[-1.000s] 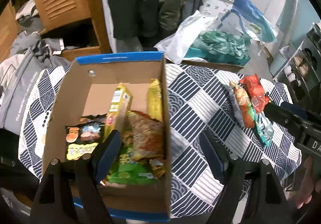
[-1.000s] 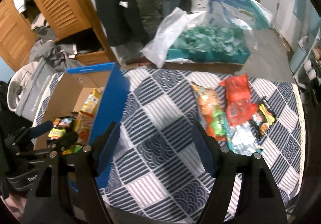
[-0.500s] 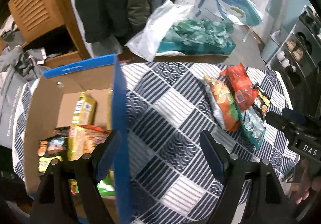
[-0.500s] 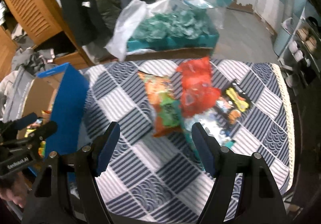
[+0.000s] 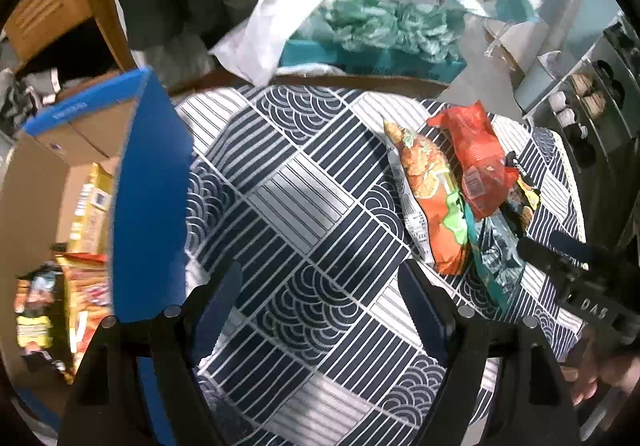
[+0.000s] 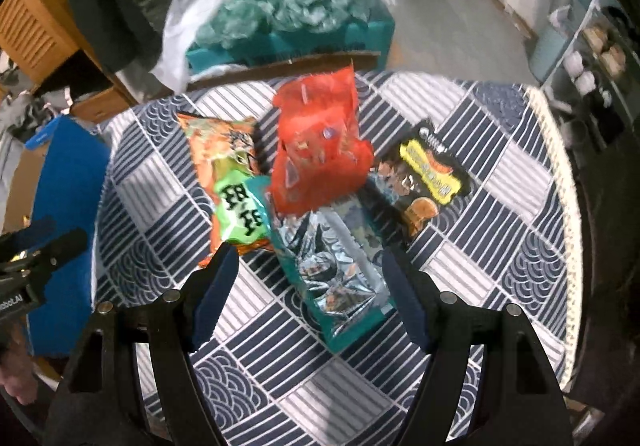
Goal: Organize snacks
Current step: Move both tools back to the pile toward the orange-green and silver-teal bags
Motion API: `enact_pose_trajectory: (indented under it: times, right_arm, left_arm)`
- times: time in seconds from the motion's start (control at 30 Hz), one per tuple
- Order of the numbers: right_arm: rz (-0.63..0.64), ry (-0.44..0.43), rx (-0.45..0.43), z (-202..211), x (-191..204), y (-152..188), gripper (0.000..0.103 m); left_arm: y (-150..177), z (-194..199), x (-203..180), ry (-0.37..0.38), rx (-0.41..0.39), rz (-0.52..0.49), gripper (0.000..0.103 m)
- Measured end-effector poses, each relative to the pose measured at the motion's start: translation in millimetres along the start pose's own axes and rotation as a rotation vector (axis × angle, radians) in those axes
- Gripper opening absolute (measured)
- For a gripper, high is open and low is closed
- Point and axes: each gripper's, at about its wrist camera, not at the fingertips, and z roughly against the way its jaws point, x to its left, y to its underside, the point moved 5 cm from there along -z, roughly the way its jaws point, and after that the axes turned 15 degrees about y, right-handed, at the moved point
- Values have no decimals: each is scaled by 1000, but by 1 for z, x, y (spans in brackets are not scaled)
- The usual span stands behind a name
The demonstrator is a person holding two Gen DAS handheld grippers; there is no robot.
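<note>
in the left wrist view, the left gripper (image 5: 320,294) hangs over the bench (image 5: 296,190), which is covered by a navy and white patterned cloth. its jaws stand wide apart with only bare cloth between them. to the left stands the cardboard box (image 5: 148,206) with blue outer walls; inside it a yellow packet (image 5: 90,214) stands on end and a few more snack packets (image 5: 86,294) lie lower down, partly cut off by the wall. to the right, well apart from the box, the loose snacks lie in a cluster: the orange and green packet (image 5: 434,198), the red packet (image 5: 478,158) overlapping it, the teal foil packet (image 5: 494,262) below, and the black and yellow packet (image 5: 522,198) mostly hidden behind them. the right gripper (image 5: 576,270) shows at the right edge above that cluster, with a hand (image 5: 600,374) behind it.

in the right wrist view, the right gripper (image 6: 308,286) points down at the cluster, jaws apart and touching nothing. the teal foil packet (image 6: 332,270) lies between the fingers, its near end closest to the camera. the red packet (image 6: 320,150) rests on its far end and on the orange and green packet (image 6: 232,186). the black and yellow packet (image 6: 428,182) lies just right of them. the box (image 6: 64,206) and the left gripper (image 6: 40,246) sit at the left edge.
</note>
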Motion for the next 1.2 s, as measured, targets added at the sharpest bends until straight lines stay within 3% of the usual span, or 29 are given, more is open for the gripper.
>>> enact_pose_trajectory:
  times: [0.23,0.5,0.87,1.03,1.2]
  right_arm:
    - [64,28,74,-41,7,8,75]
    - [148,125,67,-69,6,11,75]
    - [97,33,105,-73,1,11,75]
    - [139,48,117,-79,8,15,76]
    - [107,4,140,-75,9,18,77]
  left_arm:
    - [-4,-37,4,-3,26,14,82]
    - [-5,-62,-1,0,50,-12,82]
    - [-5,-76,-9,20,74,-5,82]
    - [-2,-81,-11,14,90,-13,82]
    - [0,-81,-10,22,93,-5,81]
